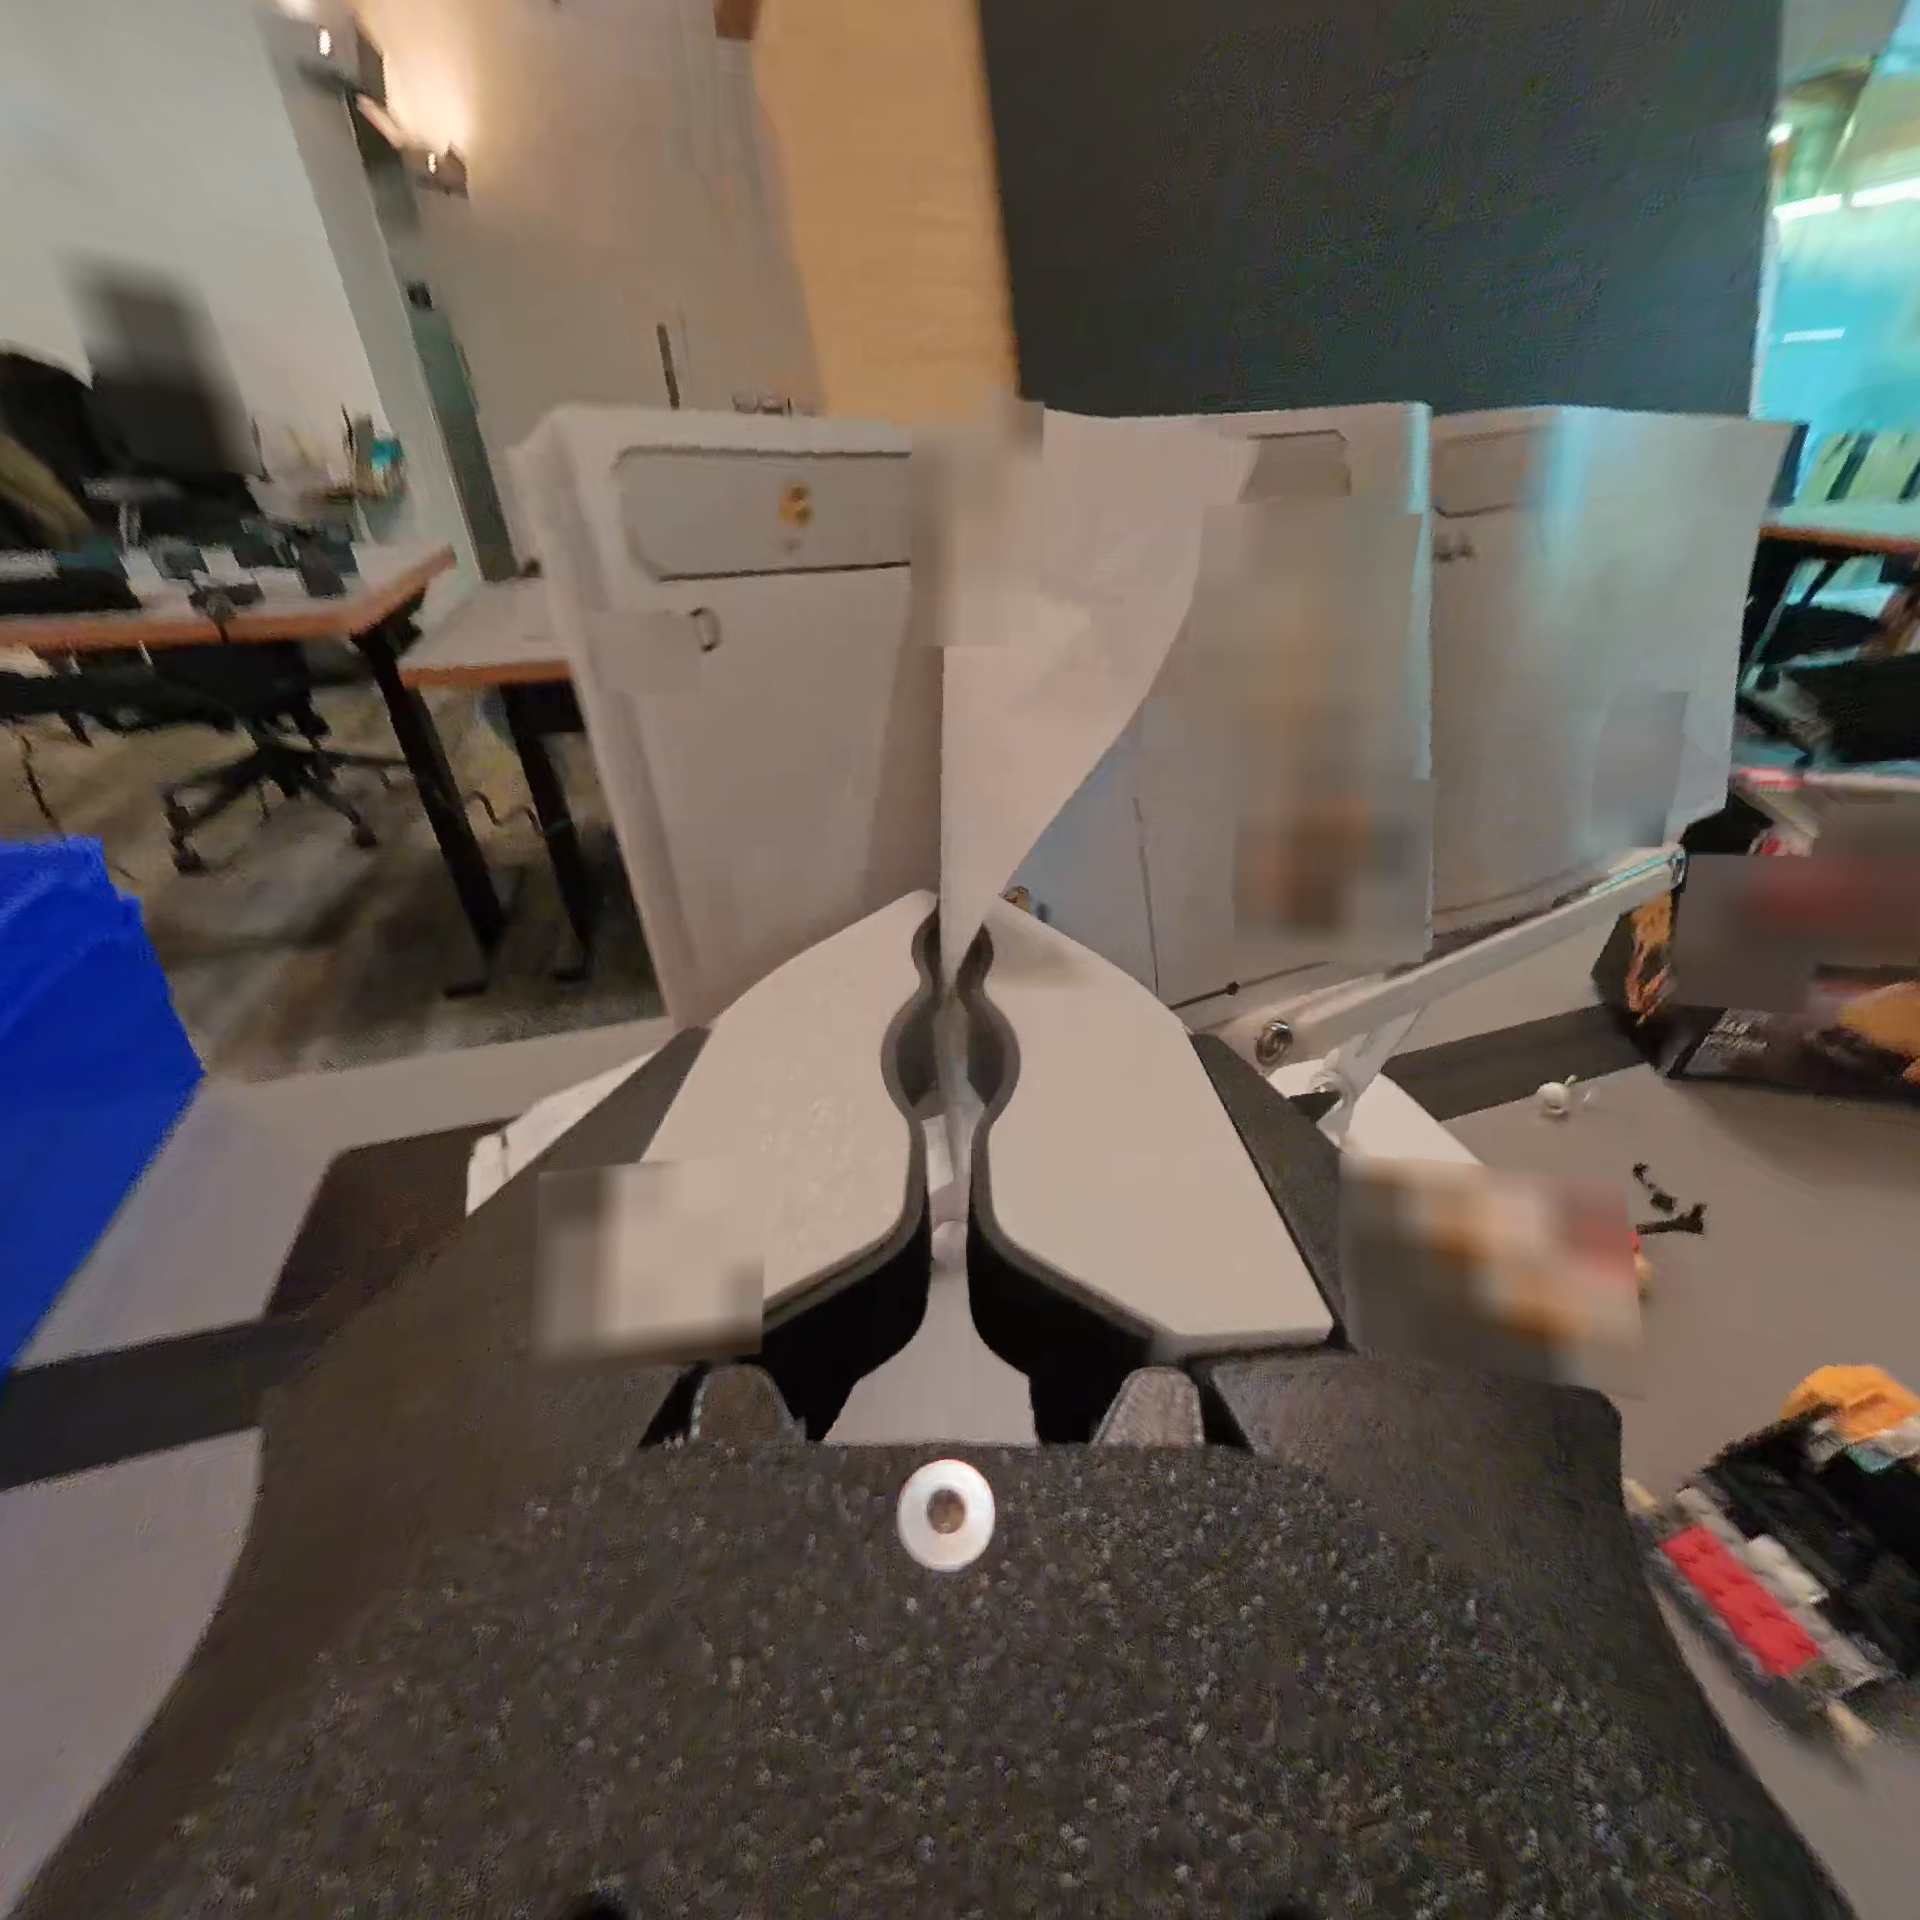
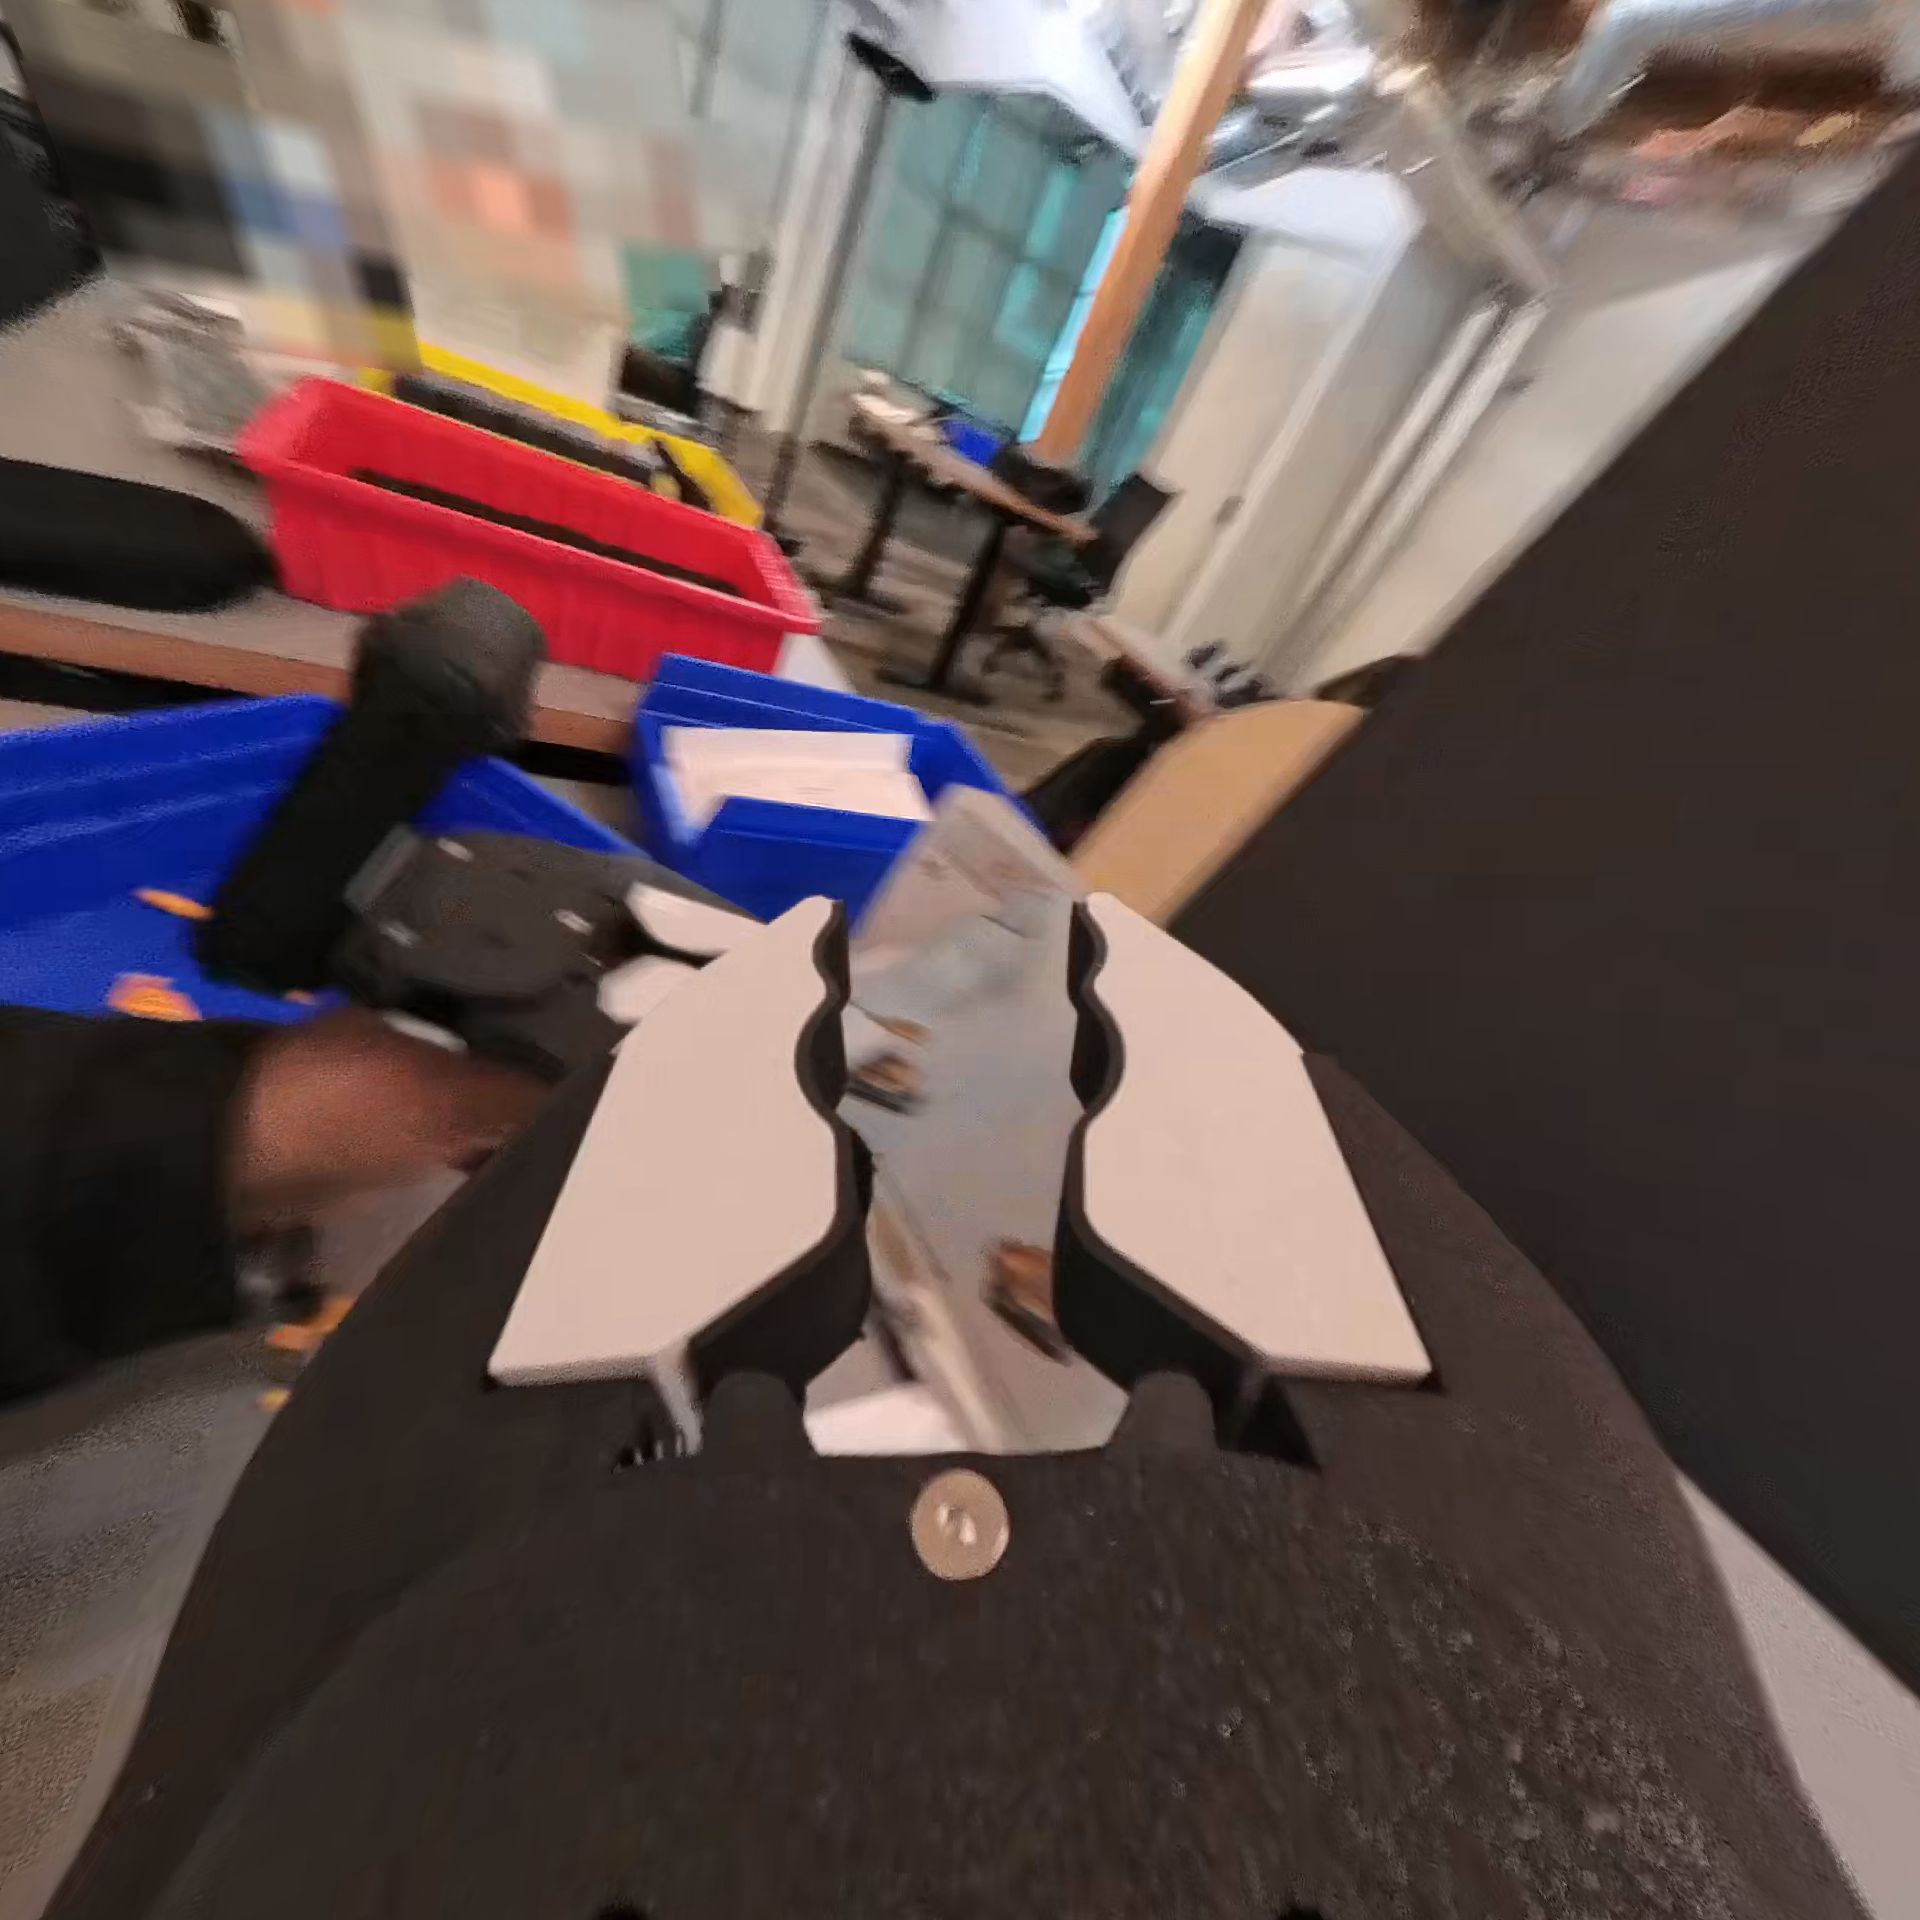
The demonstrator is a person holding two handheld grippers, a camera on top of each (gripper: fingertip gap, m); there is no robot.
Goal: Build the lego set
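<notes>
In the left wrist view my left gripper is shut on a thin white paper page. The page rises twisted from between the fingertips. In the right wrist view my right gripper is open. A glossy printed booklet page runs through the gap between its fingers, and the pads do not press on it. The left gripper shows at the left of the right wrist view, held by a hand in a dark sleeve. Motion blur hides the page's details.
Loose lego pieces and the dark set box lie on the grey table at right. A white lamp arm crosses behind. Blue bins and a red bin stand to the left. A black partition stands to the right.
</notes>
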